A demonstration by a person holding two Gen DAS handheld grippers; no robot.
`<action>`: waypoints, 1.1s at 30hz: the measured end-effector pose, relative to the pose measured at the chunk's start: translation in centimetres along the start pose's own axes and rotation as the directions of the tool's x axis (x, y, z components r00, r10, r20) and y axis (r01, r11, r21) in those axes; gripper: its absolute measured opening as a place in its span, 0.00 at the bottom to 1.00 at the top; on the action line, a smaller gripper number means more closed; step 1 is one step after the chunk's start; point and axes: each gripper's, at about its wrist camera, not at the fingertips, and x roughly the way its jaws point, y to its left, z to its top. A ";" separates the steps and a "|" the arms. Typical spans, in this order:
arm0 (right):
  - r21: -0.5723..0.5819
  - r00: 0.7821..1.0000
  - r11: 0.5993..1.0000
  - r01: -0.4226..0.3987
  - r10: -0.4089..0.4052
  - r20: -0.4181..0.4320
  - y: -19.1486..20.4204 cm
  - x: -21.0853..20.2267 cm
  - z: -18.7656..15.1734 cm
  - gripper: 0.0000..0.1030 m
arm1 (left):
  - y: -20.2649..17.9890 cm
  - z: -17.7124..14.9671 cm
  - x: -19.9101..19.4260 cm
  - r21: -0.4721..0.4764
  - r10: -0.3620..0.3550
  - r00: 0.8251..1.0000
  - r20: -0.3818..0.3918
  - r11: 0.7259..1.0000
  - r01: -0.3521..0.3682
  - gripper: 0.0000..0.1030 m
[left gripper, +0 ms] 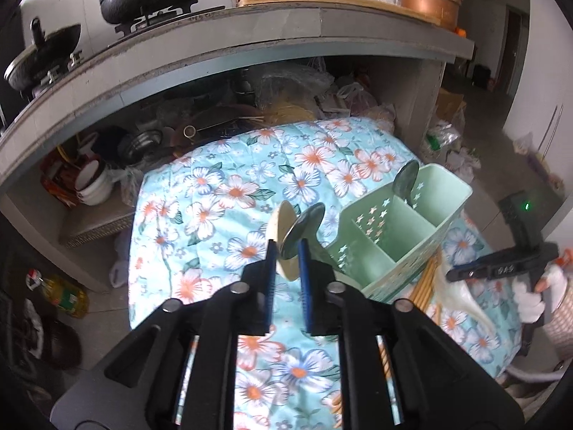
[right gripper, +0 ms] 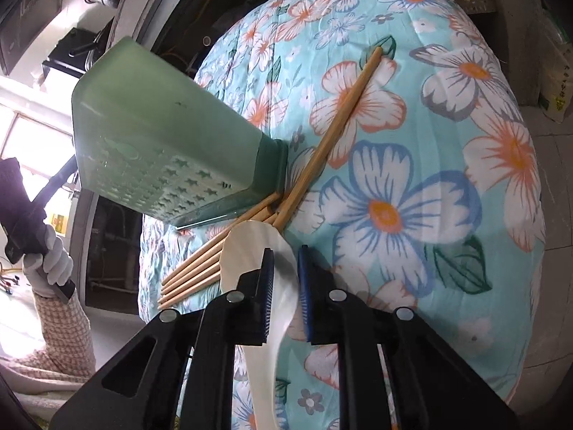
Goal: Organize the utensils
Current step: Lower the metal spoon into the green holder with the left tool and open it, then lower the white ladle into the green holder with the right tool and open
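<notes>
A green utensil holder (left gripper: 397,229) with three compartments stands on the floral cloth; a metal spoon (left gripper: 404,179) stands in its far compartment. My left gripper (left gripper: 286,251) is shut on two spoons, a cream one (left gripper: 281,225) and a metal one (left gripper: 304,225), held above the cloth left of the holder. In the right wrist view the holder (right gripper: 168,143) is at the upper left. Several wooden chopsticks (right gripper: 322,147) lie beside and under it. My right gripper (right gripper: 286,254) straddles a white ceramic spoon (right gripper: 258,251) lying on the cloth, jaws slightly apart.
The cloth (left gripper: 222,186) covers a low table. Behind it a concrete shelf (left gripper: 215,53) holds pots above and bowls (left gripper: 93,182) and clutter below. An oil bottle (left gripper: 61,294) stands on the floor at left. The other gripper (left gripper: 508,268) shows at right.
</notes>
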 end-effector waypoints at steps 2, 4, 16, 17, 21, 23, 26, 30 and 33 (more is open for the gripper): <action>-0.020 1.000 1.000 0.004 -0.004 0.019 0.6 -0.5 -0.4 0.06 | 0.2 0.0 -0.1 -0.022 -0.008 1.000 0.012 1.000 0.009 0.16; -0.044 0.999 0.999 0.015 -0.013 0.046 1.3 -1.3 -0.8 0.04 | 0.6 -0.2 -0.5 -0.048 -0.017 0.999 0.033 0.999 0.019 0.19; -0.158 0.967 0.983 0.094 -0.053 0.247 6.9 -8.5 -1.2 0.03 | 3.5 -3.2 -4.3 -0.237 -0.067 0.974 0.218 0.964 0.119 0.28; -0.176 0.958 0.979 0.104 -0.051 0.284 7.9 -9.6 -1.0 0.03 | 3.7 -3.6 -4.7 -0.249 -0.066 0.970 0.235 0.960 0.126 0.28; -0.244 0.888 0.953 0.180 -0.051 0.456 12.0 -13.8 0.5 0.03 | 4.3 -5.3 -5.7 -0.281 -0.072 0.957 0.281 0.947 0.154 0.29; -0.259 0.835 0.936 0.238 -0.062 0.546 13.9 -15.3 1.7 0.03 | 4.2 -6.1 -5.8 -0.285 -0.072 0.955 0.287 0.946 0.157 0.30; -0.262 0.753 0.926 0.273 -0.037 0.657 16.4 -16.5 3.8 0.03 | 3.9 -7.3 -5.9 -0.294 -0.071 0.955 0.288 0.943 0.158 0.32; -0.245 0.642 0.899 0.362 -0.050 0.765 18.7 -15.7 6.7 0.03 | 3.8 -9.1 -5.4 -0.318 -0.089 0.957 0.277 0.931 0.179 0.33; -0.240 0.605 0.876 0.418 -0.072 0.793 19.2 -13.3 8.2 0.03 | 3.9 -10.2 -4.9 -0.332 -0.090 0.961 0.261 0.927 0.177 0.33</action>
